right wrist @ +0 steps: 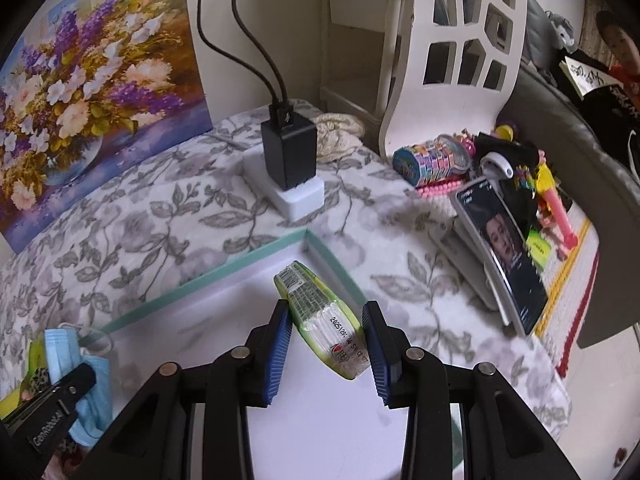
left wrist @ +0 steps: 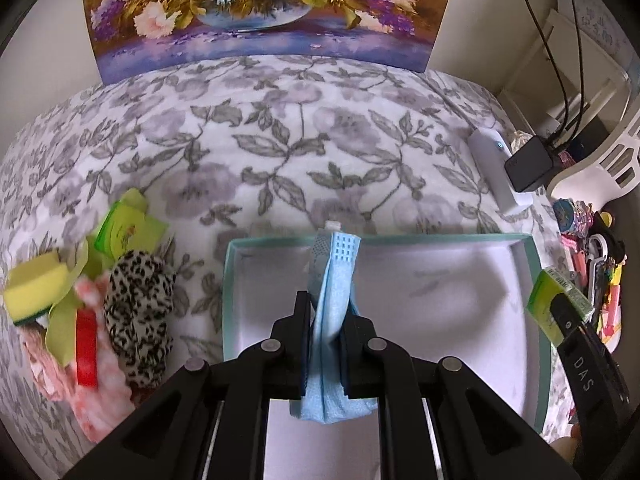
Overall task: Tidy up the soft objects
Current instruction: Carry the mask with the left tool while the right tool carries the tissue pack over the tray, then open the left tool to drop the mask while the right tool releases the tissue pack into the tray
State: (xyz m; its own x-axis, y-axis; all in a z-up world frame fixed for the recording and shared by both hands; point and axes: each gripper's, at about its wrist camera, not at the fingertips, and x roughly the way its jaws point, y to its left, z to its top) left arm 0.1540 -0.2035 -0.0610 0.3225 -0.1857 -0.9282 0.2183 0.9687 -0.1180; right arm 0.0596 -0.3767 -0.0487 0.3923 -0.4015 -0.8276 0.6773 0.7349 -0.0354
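Left gripper [left wrist: 325,320] is clamped on a blue face mask [left wrist: 329,320], which hangs between its pads over the white floor of the teal-rimmed box [left wrist: 534,264]; the mask's lower end bunches below the jaws, and its white ear loop is only partly visible at the box's far rim. Right gripper [right wrist: 326,344] is closed on a green tissue pack [right wrist: 320,316], held above the box's far corner at 12 o'clock in the right wrist view; the pack's print is too small to read.

Under everything lies the floral bedspread [left wrist: 280,140], with a flower painting [left wrist: 264,8] leaning at 12 o'clock, its top cut off. At 9 o'clock from the box sits a heap of soft things: a leopard-print cloth [left wrist: 140,316], a yellow sponge [left wrist: 36,288], another green pack [left wrist: 124,232] and pink fabric [left wrist: 96,412], overlapping so their outlines are hard to separate. At 2 o'clock a black charger [left wrist: 530,164] sits on a white power strip [left wrist: 496,168].
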